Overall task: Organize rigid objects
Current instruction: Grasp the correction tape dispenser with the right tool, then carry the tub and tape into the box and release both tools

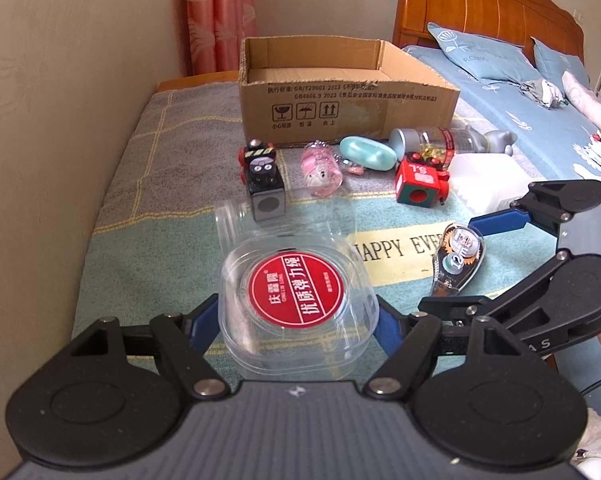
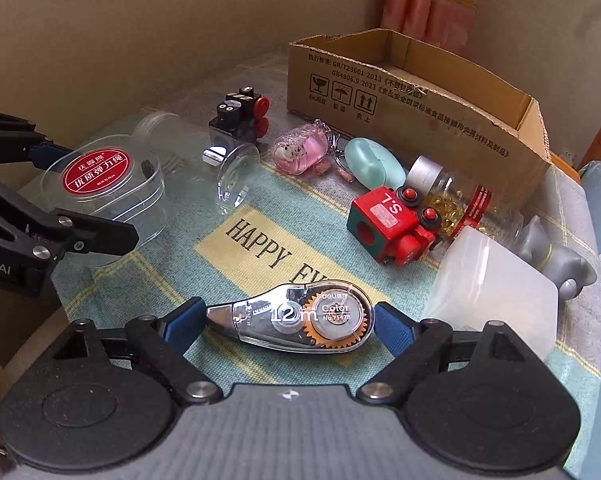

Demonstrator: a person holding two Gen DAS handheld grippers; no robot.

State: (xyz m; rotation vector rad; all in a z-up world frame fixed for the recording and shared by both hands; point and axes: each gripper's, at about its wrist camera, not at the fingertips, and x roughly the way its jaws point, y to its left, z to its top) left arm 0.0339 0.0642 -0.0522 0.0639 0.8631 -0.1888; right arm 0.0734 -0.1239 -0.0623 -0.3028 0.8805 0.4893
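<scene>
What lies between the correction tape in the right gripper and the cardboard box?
In the right wrist view, between the correction tape and the cardboard box lies bare "HAPPY" mat, then the red toy train and mint egg-shaped case.
</scene>
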